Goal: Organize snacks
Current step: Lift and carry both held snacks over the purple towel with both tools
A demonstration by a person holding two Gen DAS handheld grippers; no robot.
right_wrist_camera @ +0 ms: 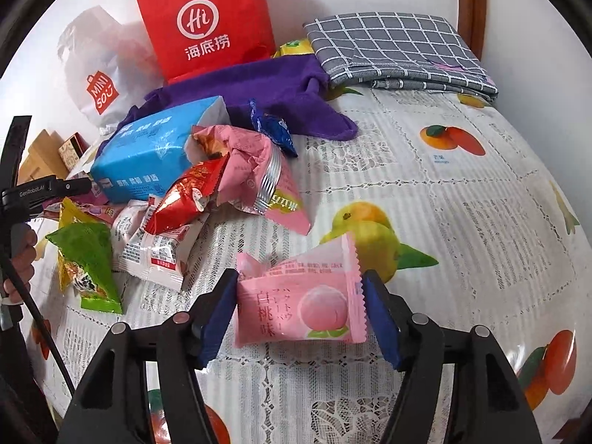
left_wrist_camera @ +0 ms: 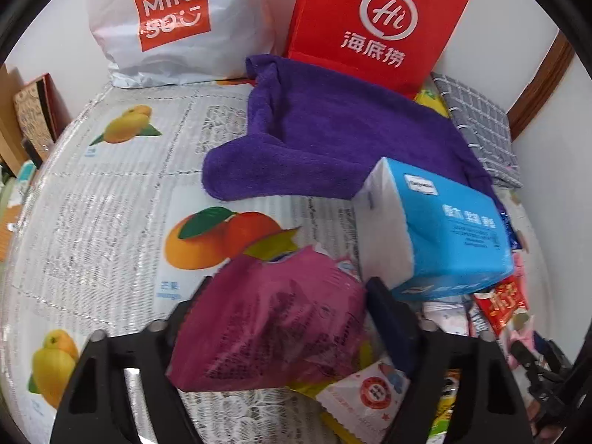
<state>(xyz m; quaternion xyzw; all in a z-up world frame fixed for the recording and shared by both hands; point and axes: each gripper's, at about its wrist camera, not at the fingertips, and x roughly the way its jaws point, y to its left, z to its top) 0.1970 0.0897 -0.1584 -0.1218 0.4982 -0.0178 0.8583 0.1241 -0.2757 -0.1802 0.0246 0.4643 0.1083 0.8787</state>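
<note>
Snacks are being sorted out of the heap on the fruit-print table (right_wrist_camera: 462, 192). On my left, the left tongs (left_wrist_camera: 281, 318) have the magenta packet (left_wrist_camera: 270, 322) between them, its edges at both pads; I judge it gripped, just beside the blue tissue pack (left_wrist_camera: 444, 229). On my right, the right tongs (right_wrist_camera: 299, 307) stand released around the pink peach packet (right_wrist_camera: 299, 307), which lies flat, well apart from the heap. Next I must carry the magenta packet clear to its own spot.

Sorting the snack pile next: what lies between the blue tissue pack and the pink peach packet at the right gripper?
In the right wrist view, a red packet and a crumpled pink wrapper lie between the blue tissue pack and the pink peach packet.
</note>
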